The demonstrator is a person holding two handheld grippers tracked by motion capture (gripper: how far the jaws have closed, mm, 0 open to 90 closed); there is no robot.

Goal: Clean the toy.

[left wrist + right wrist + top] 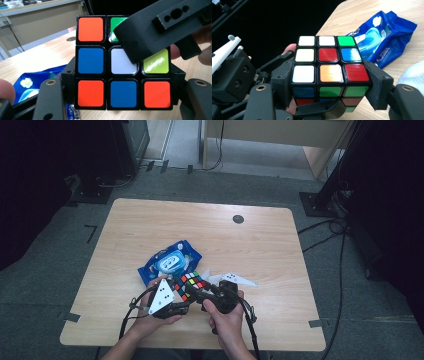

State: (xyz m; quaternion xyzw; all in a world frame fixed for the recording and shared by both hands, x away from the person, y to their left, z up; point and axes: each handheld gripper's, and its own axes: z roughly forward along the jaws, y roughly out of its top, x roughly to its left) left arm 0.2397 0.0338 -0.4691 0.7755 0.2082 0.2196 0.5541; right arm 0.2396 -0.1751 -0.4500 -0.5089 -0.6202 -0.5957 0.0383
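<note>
Both hand-held grippers work over a wooden table (150,220) on grey floor (50,265).

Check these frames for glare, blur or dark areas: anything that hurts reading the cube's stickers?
Left gripper view: glare streaks the cube's yellow-green and green stickers, and the other gripper blocks part of that face. Right gripper view: soft sheen on the stickers, colours readable, background black. High view: cube small and soft, room edges dark.
</note>
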